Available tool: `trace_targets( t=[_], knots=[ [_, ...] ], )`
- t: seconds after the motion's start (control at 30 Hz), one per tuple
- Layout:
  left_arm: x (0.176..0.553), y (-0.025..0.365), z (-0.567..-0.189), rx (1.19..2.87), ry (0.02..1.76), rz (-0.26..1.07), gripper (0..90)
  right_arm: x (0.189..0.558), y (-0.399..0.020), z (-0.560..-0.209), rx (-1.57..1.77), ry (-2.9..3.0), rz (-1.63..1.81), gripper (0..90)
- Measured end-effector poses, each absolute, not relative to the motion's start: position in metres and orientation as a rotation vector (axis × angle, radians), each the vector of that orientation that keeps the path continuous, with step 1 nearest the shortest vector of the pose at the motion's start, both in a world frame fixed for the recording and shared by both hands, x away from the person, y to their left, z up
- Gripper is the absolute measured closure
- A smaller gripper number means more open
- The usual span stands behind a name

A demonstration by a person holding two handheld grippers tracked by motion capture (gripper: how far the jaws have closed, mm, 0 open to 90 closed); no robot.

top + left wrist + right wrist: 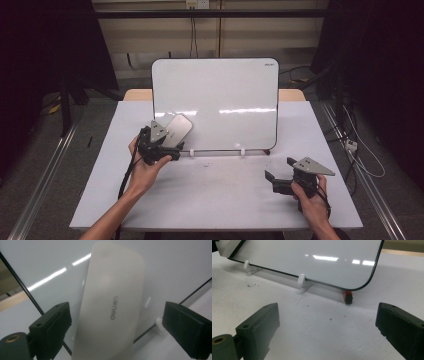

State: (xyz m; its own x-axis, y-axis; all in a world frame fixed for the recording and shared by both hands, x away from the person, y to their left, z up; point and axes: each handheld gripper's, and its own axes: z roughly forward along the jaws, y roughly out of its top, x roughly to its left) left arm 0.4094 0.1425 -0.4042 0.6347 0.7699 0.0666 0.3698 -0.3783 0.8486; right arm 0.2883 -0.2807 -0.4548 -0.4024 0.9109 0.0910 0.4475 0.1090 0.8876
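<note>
A white eraser (pixel 178 129) (pixel 112 305) with a grey brand mark lies flat against the lower left of the upright whiteboard (pixel 215 100) (pixel 175 262). My left gripper (pixel 169 146) (pixel 117 327) stands open just in front of it. Its black jaws flank the eraser's lower end without touching it. My right gripper (pixel 278 170) (pixel 327 327) is open with nothing between its jaws, low over the white table (pixel 215 195) (pixel 317 315) at the right front. It faces the whiteboard's (pixel 312 260) lower right corner.
The board rests on small white clip feet (pixel 242 151) (pixel 302 282). A small red and black piece (pixel 348 297) sits under its right corner. A few dark specks (pixel 252 285) dot the table. A cable trails from the left gripper along the forearm.
</note>
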Motion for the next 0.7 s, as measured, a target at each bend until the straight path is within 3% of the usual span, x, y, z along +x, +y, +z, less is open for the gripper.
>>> trace_targets(
  t=[0.07,0.27,0.57,0.7],
  knots=[
    [0.409,0.146,-0.400,1.954,0.910,0.571,6.9,0.289,-0.281,-0.455,1.321,1.905,1.248,5.2],
    [0.398,0.154,-0.389,1.943,0.884,0.698,6.3,0.288,-0.280,-0.455,1.313,1.908,1.248,5.2],
    [0.373,0.170,-0.390,1.899,0.832,0.604,4.6,0.287,-0.279,-0.455,1.310,1.912,1.248,5.2],
    [0.363,0.176,-0.394,1.903,0.876,0.629,4.4,0.287,-0.279,-0.455,1.308,1.915,1.246,5.2]
  ],
)
